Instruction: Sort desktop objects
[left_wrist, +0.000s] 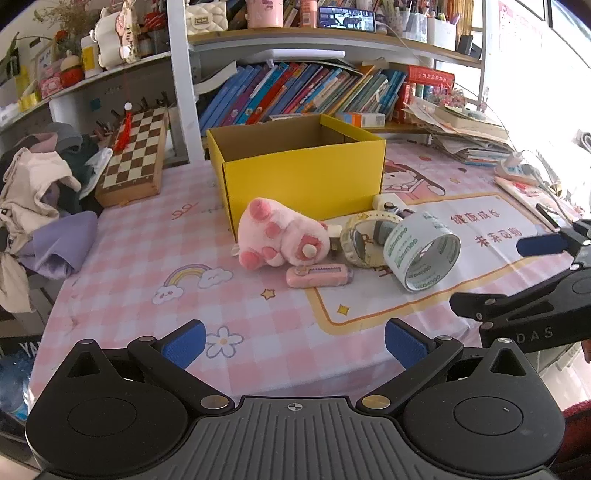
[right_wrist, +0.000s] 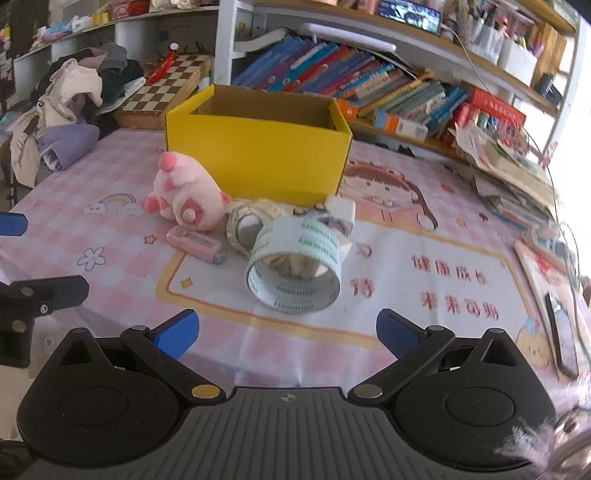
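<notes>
Wide apart and holding nothing, my left gripper (left_wrist: 294, 341) hangs above the pink checked tablecloth (left_wrist: 147, 240), with the pink plush toy (left_wrist: 280, 236) and clear tape roll (left_wrist: 421, 251) lying ahead, just before the yellow box (left_wrist: 303, 173). Through my right wrist view, my right gripper (right_wrist: 287, 332) is equally spread and empty, the tape roll (right_wrist: 295, 266) resting on the cloth just beyond its fingertips.

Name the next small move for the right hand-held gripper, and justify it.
Probably ease the right hand-held gripper forward toward the tape roll. Its jaws are open and empty, the roll sits nearest and straight ahead, and the yellow box behind appears empty.
</notes>
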